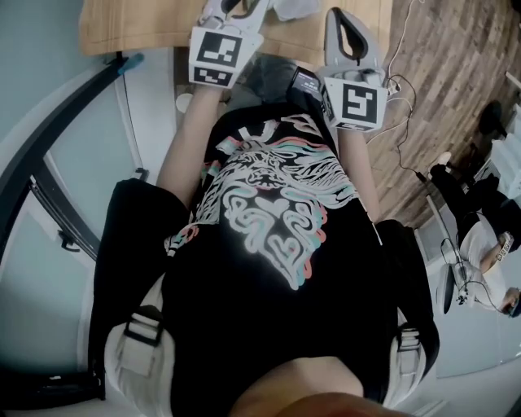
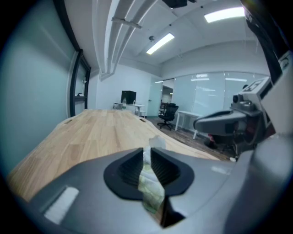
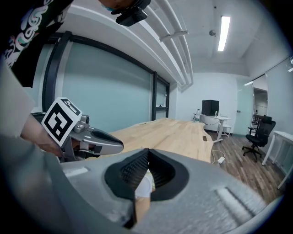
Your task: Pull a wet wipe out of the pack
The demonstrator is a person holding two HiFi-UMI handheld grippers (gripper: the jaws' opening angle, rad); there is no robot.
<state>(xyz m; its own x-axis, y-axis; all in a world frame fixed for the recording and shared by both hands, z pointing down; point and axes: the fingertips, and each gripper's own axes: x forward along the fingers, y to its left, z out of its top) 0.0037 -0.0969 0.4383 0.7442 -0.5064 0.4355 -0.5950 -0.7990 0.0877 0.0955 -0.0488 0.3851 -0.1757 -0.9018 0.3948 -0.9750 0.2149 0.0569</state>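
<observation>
In the left gripper view a thin white and greenish strip, the wet wipe (image 2: 151, 183), sits in the slit of my left gripper (image 2: 147, 151), and a white tuft pokes out past the tips. The jaws are shut on it. In the head view the left gripper (image 1: 244, 6) and right gripper (image 1: 342, 15) reach over the wooden table (image 1: 146, 24), with a crumpled white piece (image 1: 295, 8) between them. My right gripper (image 3: 147, 151) has its tips together; something white (image 3: 143, 188) shows below through its window, and I cannot tell whether it is the pack.
The long wooden table (image 2: 91, 132) runs ahead beside a glass wall (image 3: 105, 100). Office chairs (image 2: 167, 114) and white desks (image 3: 215, 119) stand beyond its far end. A cable (image 1: 399, 98) lies on the wood floor at the right, near a seated person (image 1: 488, 244).
</observation>
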